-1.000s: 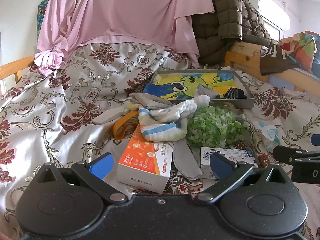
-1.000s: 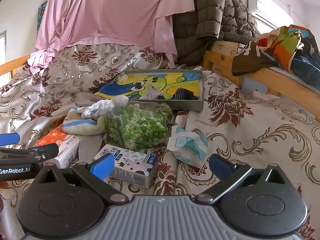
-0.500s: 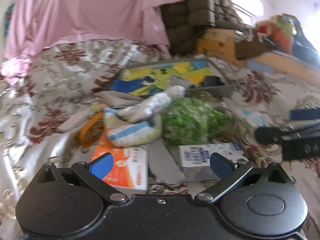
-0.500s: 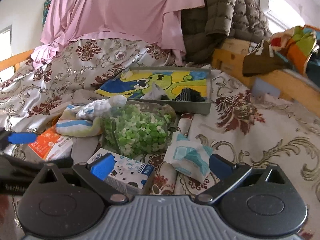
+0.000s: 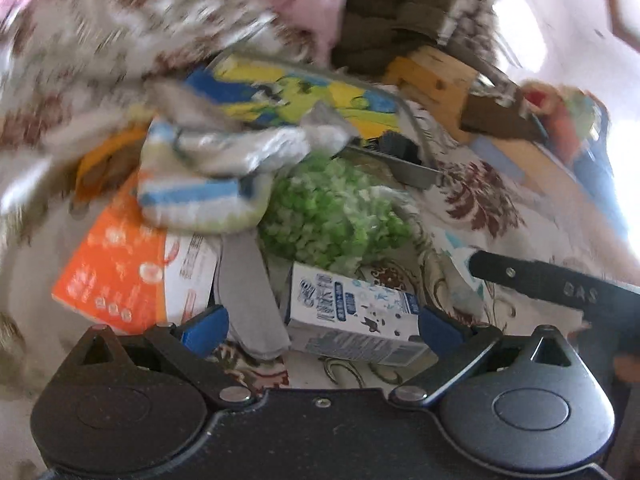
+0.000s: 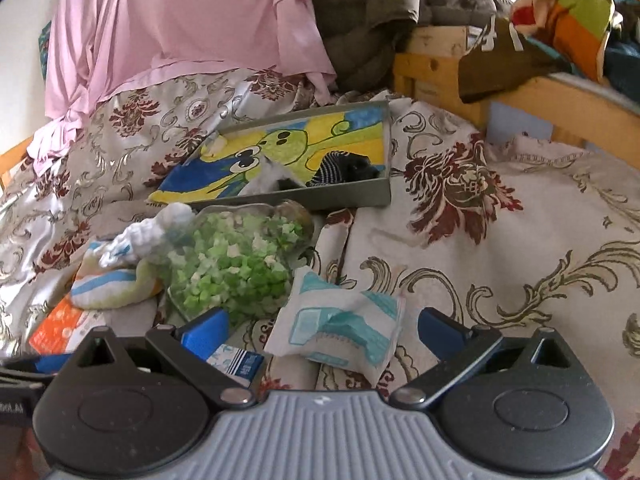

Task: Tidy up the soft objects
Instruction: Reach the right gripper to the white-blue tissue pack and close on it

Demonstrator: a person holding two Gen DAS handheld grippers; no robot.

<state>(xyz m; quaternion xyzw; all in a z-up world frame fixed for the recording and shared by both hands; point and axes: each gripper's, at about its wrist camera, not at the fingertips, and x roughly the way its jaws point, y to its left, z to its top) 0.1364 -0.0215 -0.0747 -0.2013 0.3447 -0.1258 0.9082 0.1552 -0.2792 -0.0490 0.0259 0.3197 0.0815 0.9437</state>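
Both tongs, left tongs [image 5: 322, 326] and right tongs [image 6: 323, 326], gape wide and empty; right should pinch the soft pack [image 6: 340, 326] gently in the middle.

Materials on the bed.
Glossy floral satin bedspread [image 6: 500, 248]; matt pink cloth drape [image 6: 180, 20]; quilted olive jacket [image 6: 368, 4]; printed cardboard orange box [image 5: 120, 264]; crinkled plastic tissue packet [image 6: 340, 328].

Before me, bed with floral bedspread [image 6: 500, 240]: grey tray [image 6: 348, 200], jar of green paper stars [image 6: 236, 264], tissue packet [image 6: 336, 328], milk carton [image 5: 352, 316], orange box [image 5: 120, 268], striped sock [image 6: 112, 284].
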